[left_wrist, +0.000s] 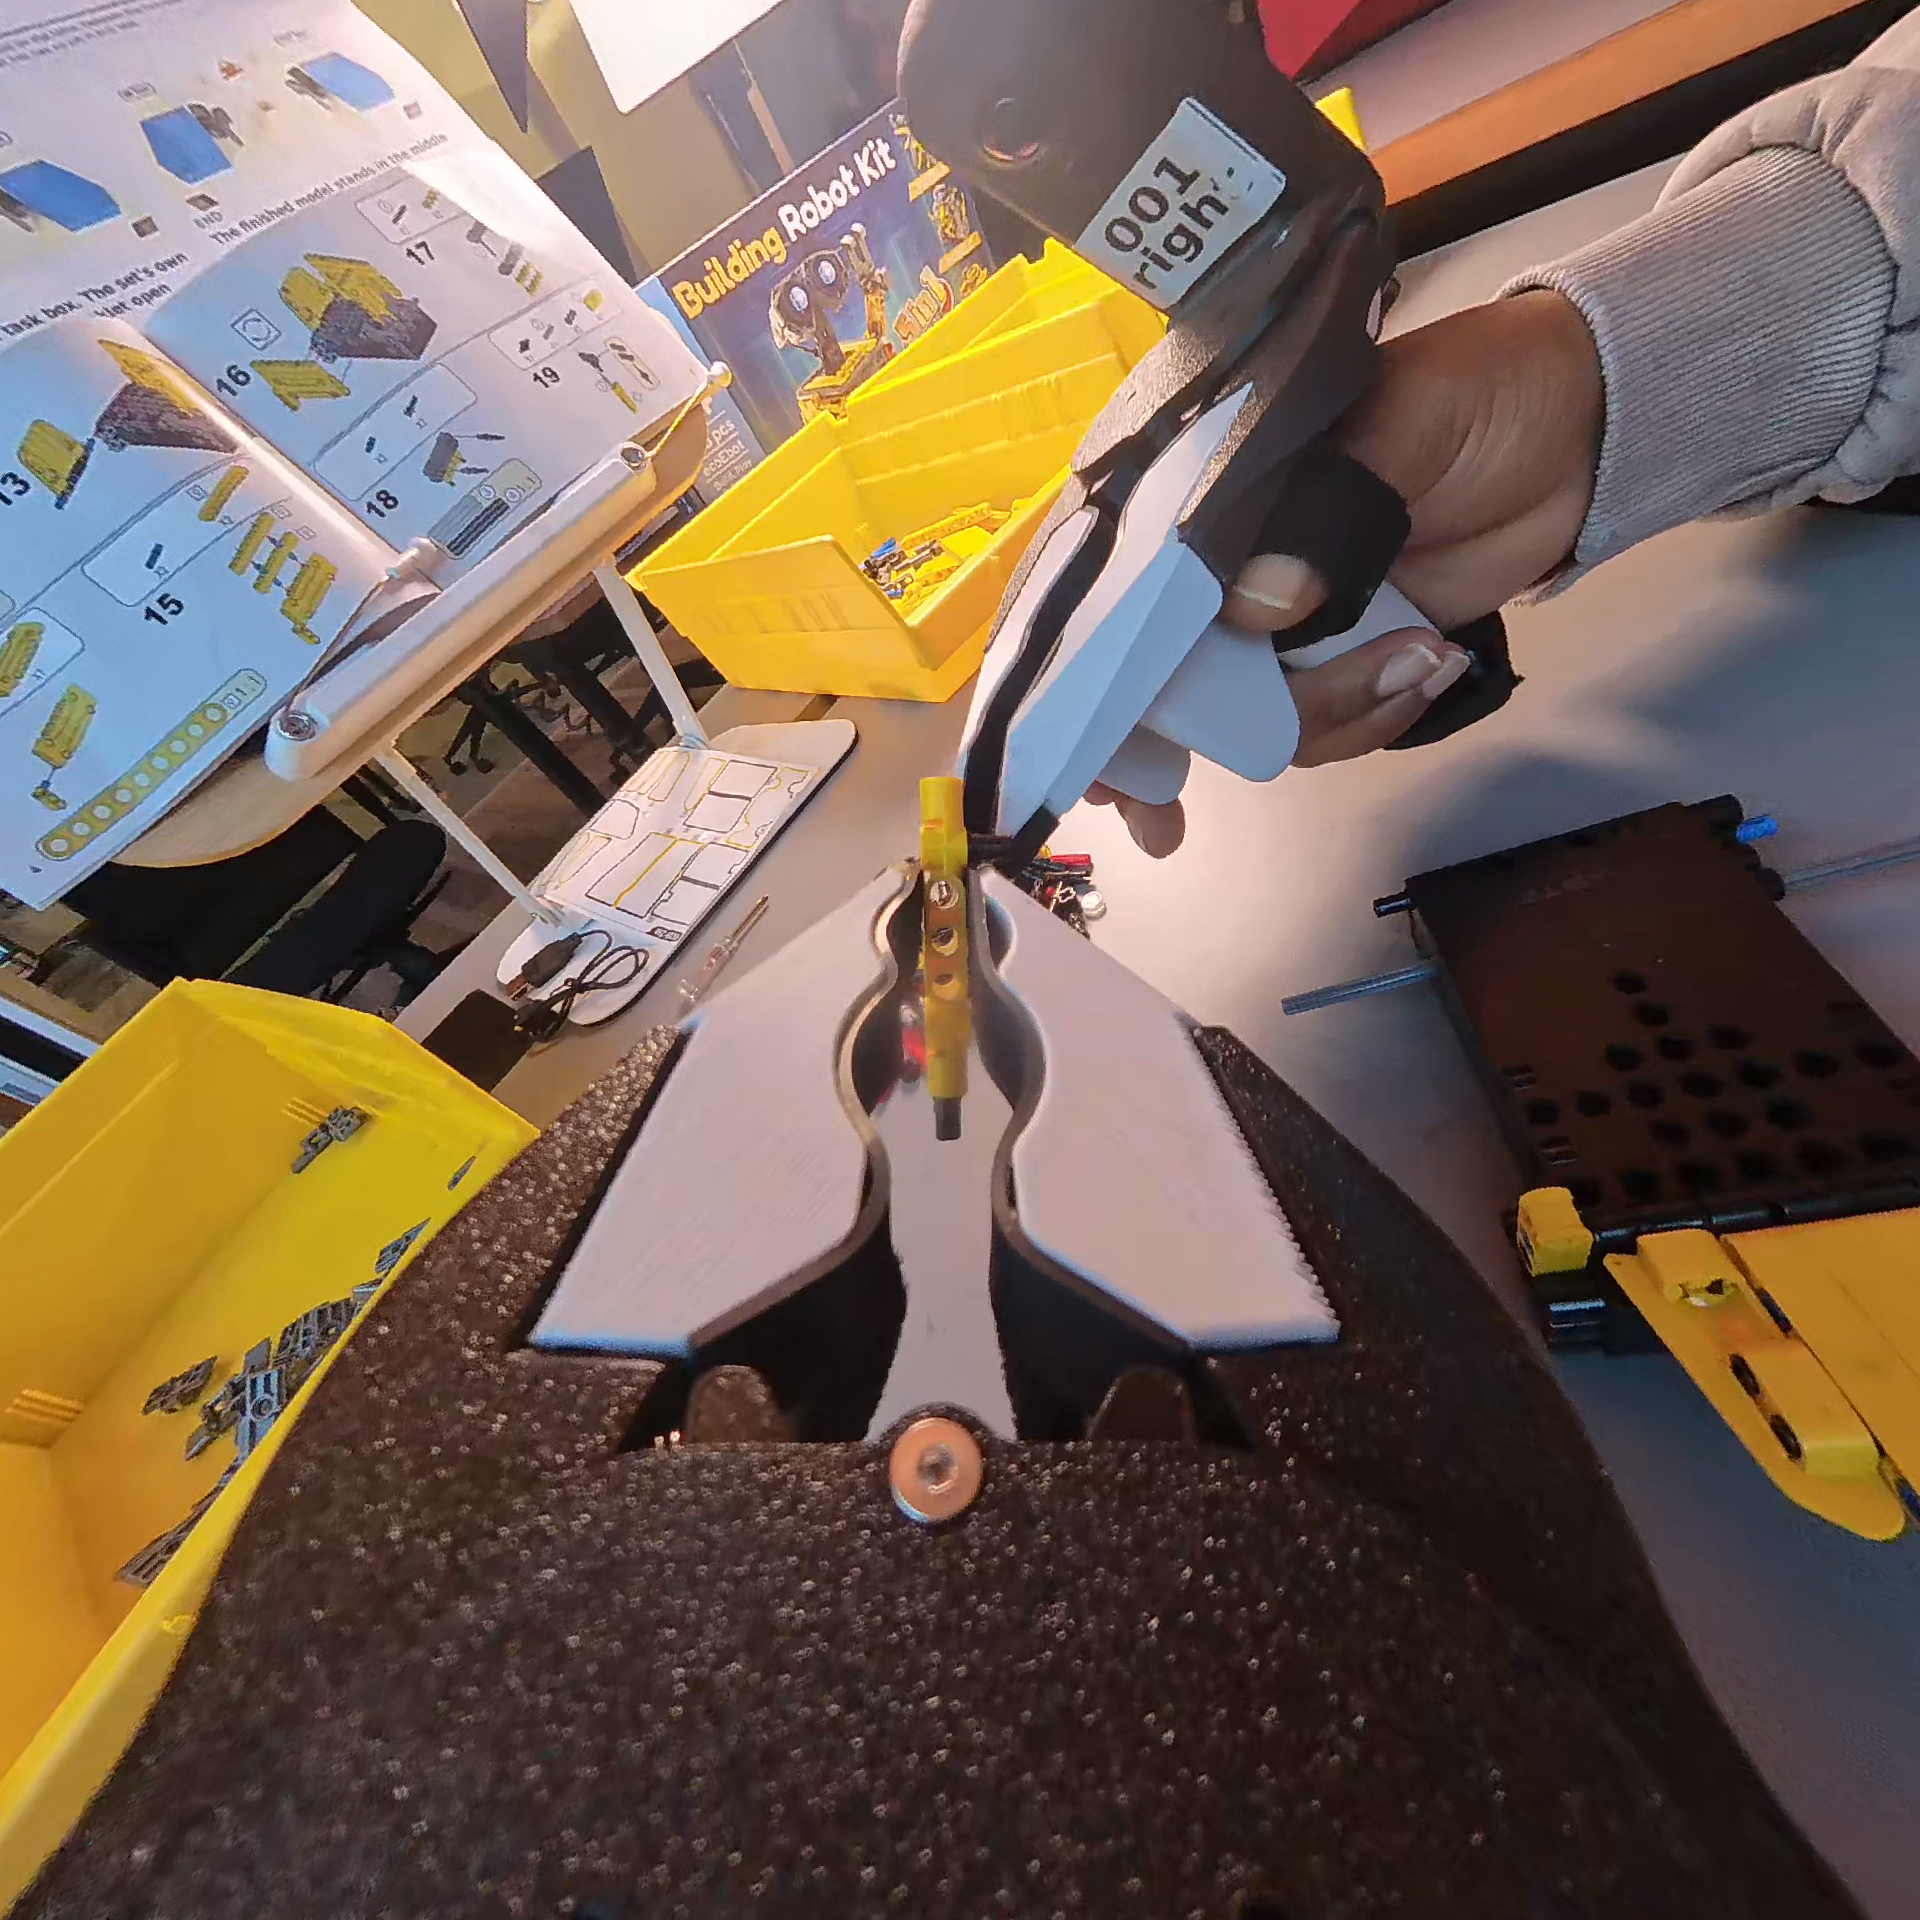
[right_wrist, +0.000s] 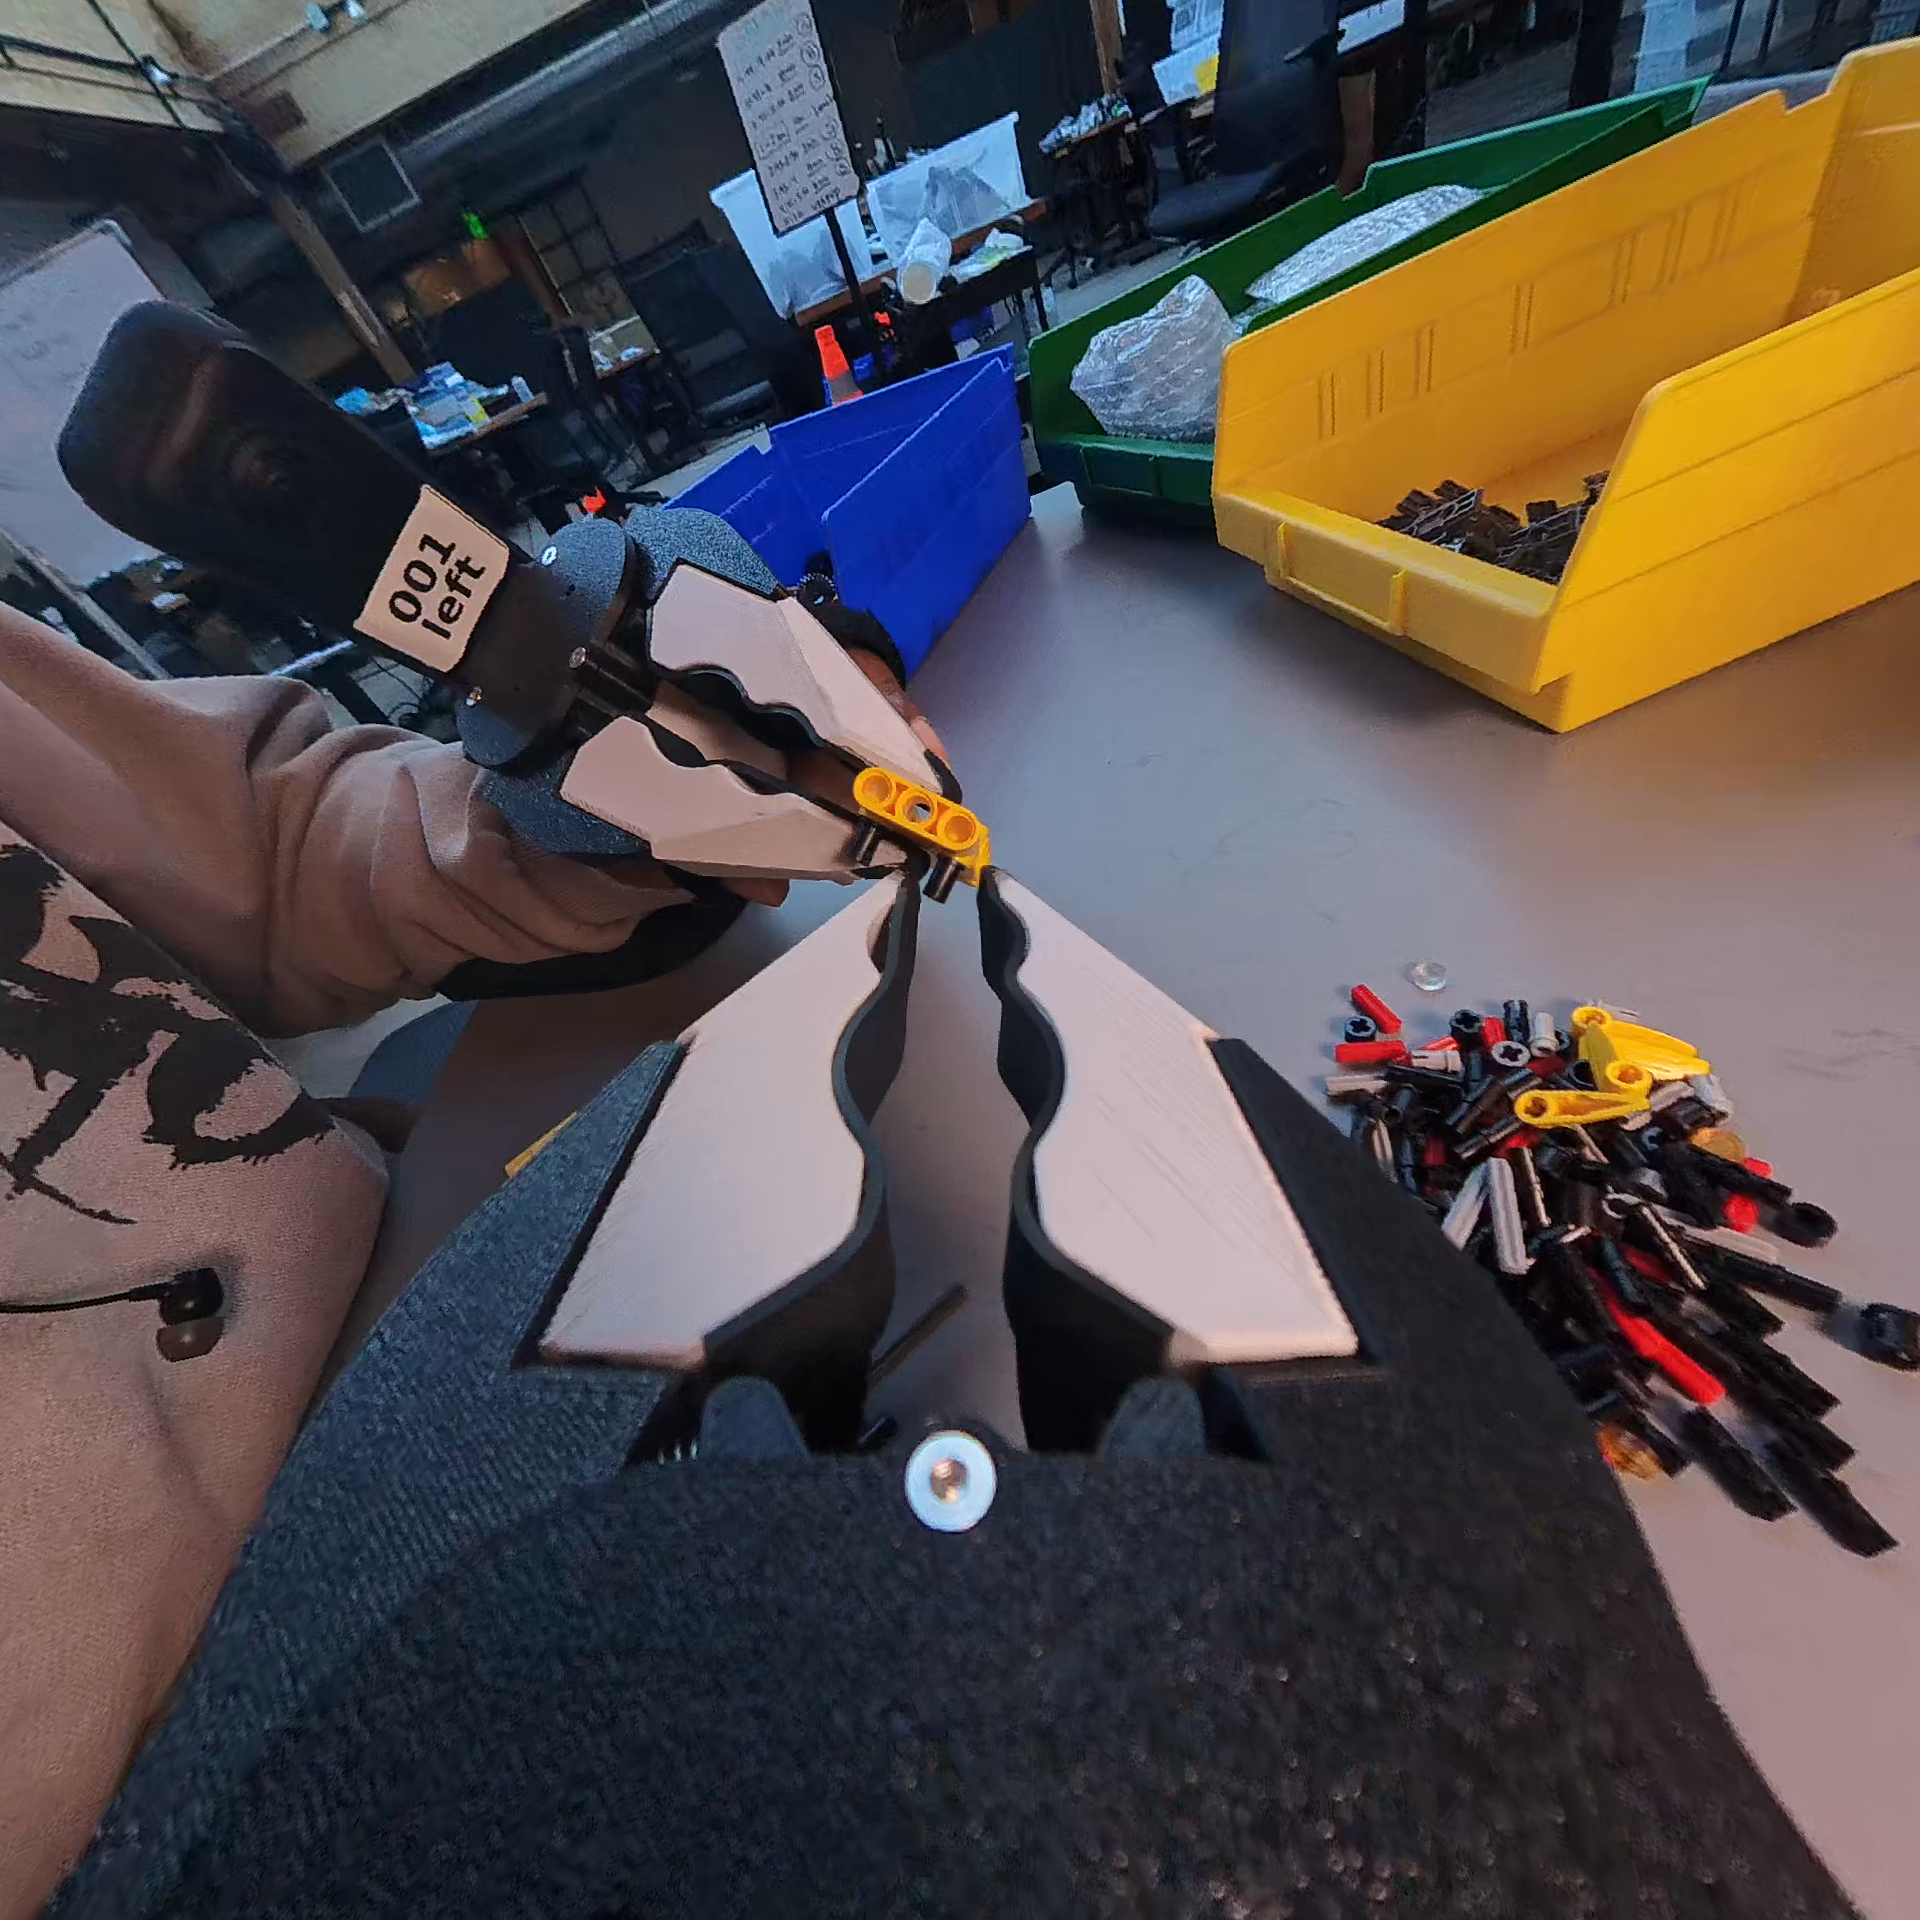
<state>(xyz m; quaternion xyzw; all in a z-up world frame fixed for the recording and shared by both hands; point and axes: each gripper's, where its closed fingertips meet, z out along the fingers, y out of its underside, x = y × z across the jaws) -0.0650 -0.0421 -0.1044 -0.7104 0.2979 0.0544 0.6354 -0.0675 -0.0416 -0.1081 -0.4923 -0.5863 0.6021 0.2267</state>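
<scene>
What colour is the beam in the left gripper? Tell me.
Yellow beam, clearest in the right wrist view.

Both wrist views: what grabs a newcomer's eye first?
The yellow beam, pinched in the left gripper at centre, with the right gripper closing its tips on a black pin at the beam's end. Next, the heap of black, red and grey pins on the grey table, right of the right gripper.

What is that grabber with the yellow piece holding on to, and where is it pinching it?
The left gripper pinches a yellow holed beam by its flat sides, near the middle. The right gripper pinches a black pin at the beam's end.
</scene>
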